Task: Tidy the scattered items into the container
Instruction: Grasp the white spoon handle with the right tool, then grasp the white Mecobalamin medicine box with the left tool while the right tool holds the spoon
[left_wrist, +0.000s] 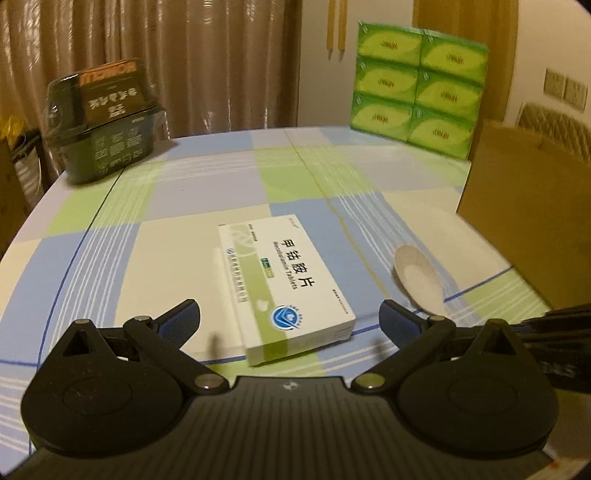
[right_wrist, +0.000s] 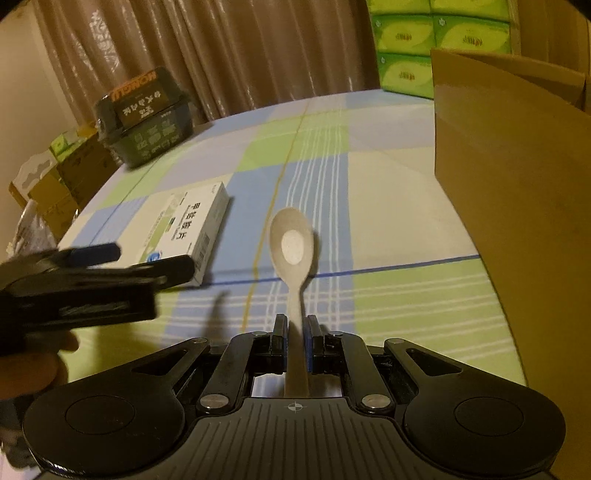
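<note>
Pinched by its handle between my right gripper (right_wrist: 295, 332) fingers, the pale spoon (right_wrist: 293, 247) points bowl-forward above the desk (right_wrist: 388, 192). I judge the pick done; next comes a swing right, over the cardboard box (right_wrist: 517, 166) wall. My left gripper (left_wrist: 290, 317) is spread wide around the near end of the white tablet box (left_wrist: 284, 280), lying flat.

White medicine box (left_wrist: 286, 286) flat on table, pale spoon (right_wrist: 293, 251) (gripped), cardboard box (right_wrist: 517, 177) upright

matt speckled spoon (right_wrist: 292, 246), glossy card medicine box (left_wrist: 286, 288), brown cardboard box (right_wrist: 513, 177).
</note>
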